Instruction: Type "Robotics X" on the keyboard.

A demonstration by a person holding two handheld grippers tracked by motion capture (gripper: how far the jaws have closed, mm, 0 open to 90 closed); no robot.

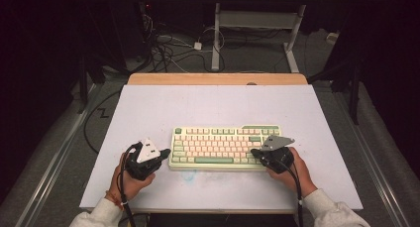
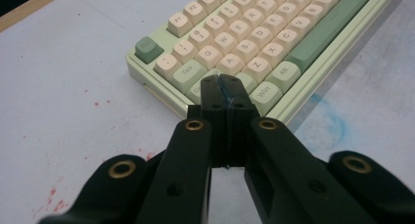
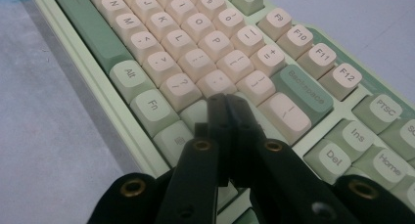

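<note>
- The high view looks forward and down from above the person's side, taking in the whole table [image 1: 148, 103] and the floor beyond.
- The left gripper view sits low and close, facing the keyboard [image 2: 254, 43] at its left end — along its own jaws.
- The right gripper view, equally close, faces the right end.
- All three views share the keyboard.

Right gripper [image 3: 226, 104]: black jaws pressed together, nothing between, tips over right-hand keys of keyboard [image 3: 215, 62], just below cream keys near Backspace key [image 3: 301, 88]. Alt, Fn keys left of jaws; Del, Ins, Home at right. Pale table [image 3: 44, 145] alongside.
</note>
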